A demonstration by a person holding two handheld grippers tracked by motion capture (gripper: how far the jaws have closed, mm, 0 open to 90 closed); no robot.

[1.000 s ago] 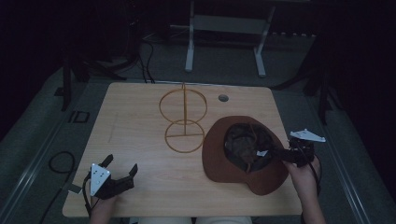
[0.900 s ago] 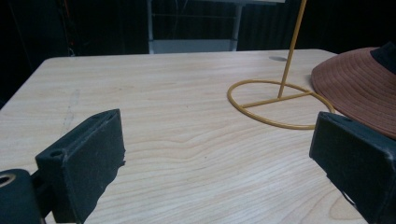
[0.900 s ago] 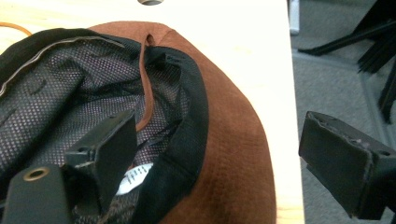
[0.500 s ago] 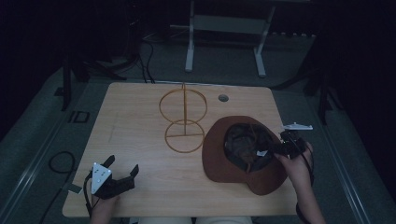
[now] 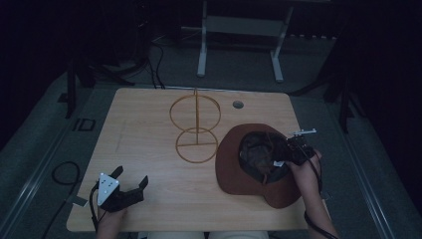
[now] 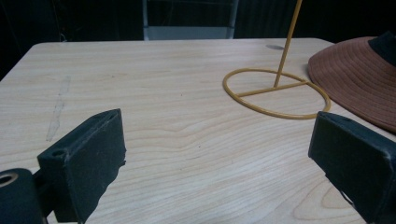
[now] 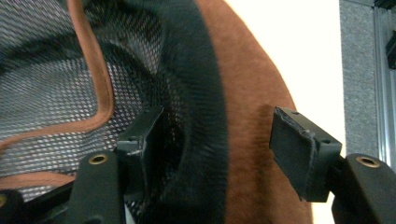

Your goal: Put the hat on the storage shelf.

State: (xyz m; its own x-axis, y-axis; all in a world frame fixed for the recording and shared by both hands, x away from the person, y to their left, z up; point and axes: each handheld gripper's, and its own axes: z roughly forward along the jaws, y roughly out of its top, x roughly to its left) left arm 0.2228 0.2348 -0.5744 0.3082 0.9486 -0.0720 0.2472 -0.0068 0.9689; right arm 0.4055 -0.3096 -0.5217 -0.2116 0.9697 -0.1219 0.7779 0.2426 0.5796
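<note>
Two jaws of right gripper spread wide, straddling inner band of brown hat lying upturned right of wire hat stand. Close squarely on band before lifting. Left gripper idle, wide open.

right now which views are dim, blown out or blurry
High view: dim overall, the surroundings nearly black. Left gripper view: evenly lit, table grain sharp. Right gripper view: bare table beyond the hat blown out to white, the mesh lining soft at close range.
</note>
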